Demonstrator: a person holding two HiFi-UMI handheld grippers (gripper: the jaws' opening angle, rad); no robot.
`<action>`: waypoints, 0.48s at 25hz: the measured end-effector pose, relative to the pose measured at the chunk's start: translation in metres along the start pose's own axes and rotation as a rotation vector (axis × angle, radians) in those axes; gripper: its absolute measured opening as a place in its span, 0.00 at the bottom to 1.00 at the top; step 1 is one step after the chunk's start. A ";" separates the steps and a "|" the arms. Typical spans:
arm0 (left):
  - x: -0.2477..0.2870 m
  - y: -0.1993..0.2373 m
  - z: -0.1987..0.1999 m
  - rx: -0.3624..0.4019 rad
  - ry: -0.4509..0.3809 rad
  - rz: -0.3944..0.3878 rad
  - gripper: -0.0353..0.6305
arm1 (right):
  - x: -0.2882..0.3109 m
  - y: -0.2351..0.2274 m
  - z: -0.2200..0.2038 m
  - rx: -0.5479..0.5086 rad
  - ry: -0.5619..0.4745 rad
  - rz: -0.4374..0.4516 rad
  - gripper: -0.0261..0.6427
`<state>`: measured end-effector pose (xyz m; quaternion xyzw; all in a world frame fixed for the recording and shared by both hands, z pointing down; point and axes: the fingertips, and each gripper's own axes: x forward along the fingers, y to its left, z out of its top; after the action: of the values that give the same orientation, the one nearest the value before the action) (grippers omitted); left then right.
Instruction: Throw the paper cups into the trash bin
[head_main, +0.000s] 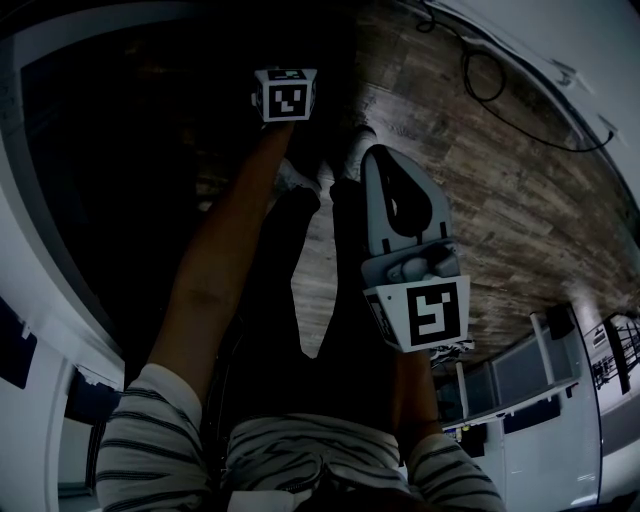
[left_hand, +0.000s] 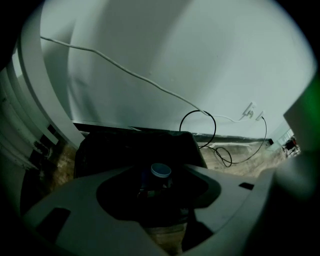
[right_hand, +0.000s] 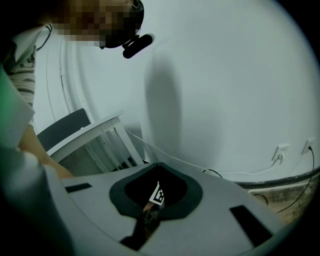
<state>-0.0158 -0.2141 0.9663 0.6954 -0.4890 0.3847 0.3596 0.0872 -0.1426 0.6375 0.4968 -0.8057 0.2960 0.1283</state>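
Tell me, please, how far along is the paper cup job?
Done: one paper cup appears inside the black-lined trash bin, seen beyond the open jaws of the left gripper. In hand: nothing; the right gripper has its jaws shut and empty. Left: no other cup is in view, so what remains cannot be told.

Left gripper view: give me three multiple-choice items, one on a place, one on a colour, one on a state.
1. Where does the small dark paper cup with a pale end show?
A) on the wood floor
B) inside the black-lined trash bin
C) on a chair

2. What colour is the looped cable by the white wall?
A) red
B) yellow
C) black

3. How do the left claw's jaws stand?
A) apart
B) pressed together
C) clamped on a cable

Key: 1 B, the bin's dark inside surrounds it; 2 C, a dark loop against the pale wall; 3 A, a gap lies between the tips.
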 end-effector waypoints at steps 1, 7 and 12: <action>-0.003 0.000 0.002 -0.007 -0.004 0.000 0.41 | 0.000 0.001 0.003 0.004 -0.007 0.004 0.05; -0.021 -0.001 0.009 0.005 -0.020 0.005 0.32 | -0.004 0.003 0.007 -0.008 -0.036 0.008 0.05; -0.039 -0.004 0.016 0.005 -0.039 0.012 0.24 | -0.012 0.005 0.011 -0.013 -0.047 0.012 0.05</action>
<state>-0.0179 -0.2108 0.9238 0.7006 -0.4991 0.3746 0.3461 0.0894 -0.1390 0.6216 0.4979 -0.8134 0.2798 0.1109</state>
